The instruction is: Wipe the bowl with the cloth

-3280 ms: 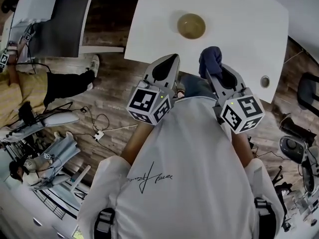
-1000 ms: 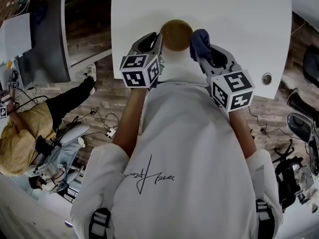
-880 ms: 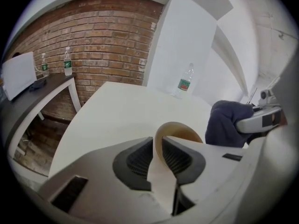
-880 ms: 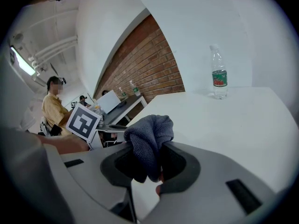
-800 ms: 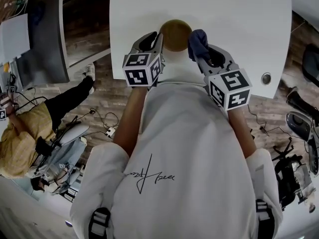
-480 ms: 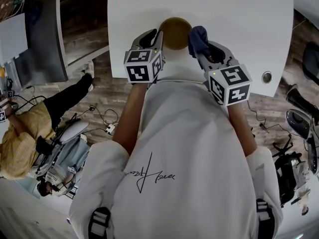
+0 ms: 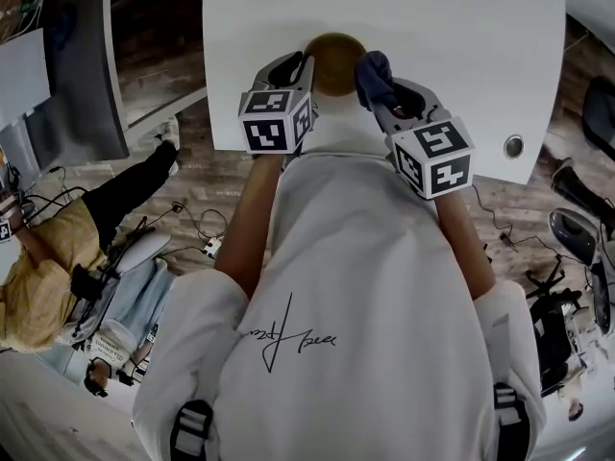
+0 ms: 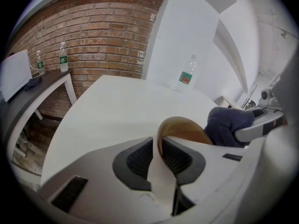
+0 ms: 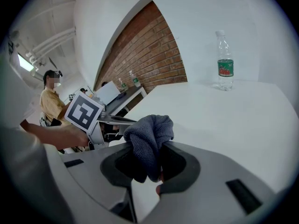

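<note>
The bowl (image 7: 336,58) is found near the table's (image 7: 461,56) front edge, just ahead of the person's torso. Its left rim is grasped by the left hand-held gripper (image 7: 304,67). In the left gripper view the thin brown rim (image 8: 158,141) is seen clamped between the two dark pads (image 8: 140,160) of that gripper (image 8: 159,146), with the rest of the bowl (image 8: 187,127) rising beyond them. Whether the bowl's base rests on the table cannot be told.

The cloth (image 7: 373,75), dark blue and bunched, is held by the right hand-held gripper (image 7: 384,99). In the right gripper view the jaws of that gripper (image 9: 152,155) are seen clenched on it, and a rounded wad of cloth (image 9: 148,136) stands out above and ahead of the tips. The wad is placed just beside the bowl's right side; contact between them cannot be made out. From the left gripper view the cloth (image 8: 228,125) is seen close behind the bowl.

Both forearms are stretched forward from the body, the left forearm (image 7: 252,214) bare and the right mostly hidden by the white shirt. Both grippers are pitched forward and down toward the table, converging on the bowl from either side, with their marker cubes turned back toward the wearer.

A bottle (image 9: 225,62) is stood upright far back on the table, well apart from the bowl.
</note>
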Available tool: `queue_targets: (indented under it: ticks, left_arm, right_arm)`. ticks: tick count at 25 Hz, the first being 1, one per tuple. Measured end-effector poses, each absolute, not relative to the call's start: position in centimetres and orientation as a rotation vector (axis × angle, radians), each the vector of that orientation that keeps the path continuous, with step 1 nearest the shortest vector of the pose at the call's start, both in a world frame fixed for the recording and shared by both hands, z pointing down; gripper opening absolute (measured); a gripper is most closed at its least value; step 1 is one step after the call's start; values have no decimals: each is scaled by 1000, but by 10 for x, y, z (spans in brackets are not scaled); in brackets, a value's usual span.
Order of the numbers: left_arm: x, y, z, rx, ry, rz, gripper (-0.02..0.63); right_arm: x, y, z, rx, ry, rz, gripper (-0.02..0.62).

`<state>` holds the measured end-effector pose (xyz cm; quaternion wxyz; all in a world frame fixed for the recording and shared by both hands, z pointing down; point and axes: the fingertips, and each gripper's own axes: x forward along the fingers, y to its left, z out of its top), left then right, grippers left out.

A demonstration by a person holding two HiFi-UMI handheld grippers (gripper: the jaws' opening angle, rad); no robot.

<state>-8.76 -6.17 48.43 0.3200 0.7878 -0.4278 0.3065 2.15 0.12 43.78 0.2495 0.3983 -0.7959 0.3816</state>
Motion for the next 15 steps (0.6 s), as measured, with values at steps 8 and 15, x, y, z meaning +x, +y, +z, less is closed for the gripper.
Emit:
queue_targets:
  ticks: [8, 15]
  left_arm:
    - [-85, -62, 485, 2068, -1122, 810, 78]
    - [-82, -63, 488, 2069, -1113, 820, 35]
  right_arm:
    - [22, 3, 445, 1058, -2152, 1026, 94]
    - [19, 3, 447, 1049, -2154, 1015, 94]
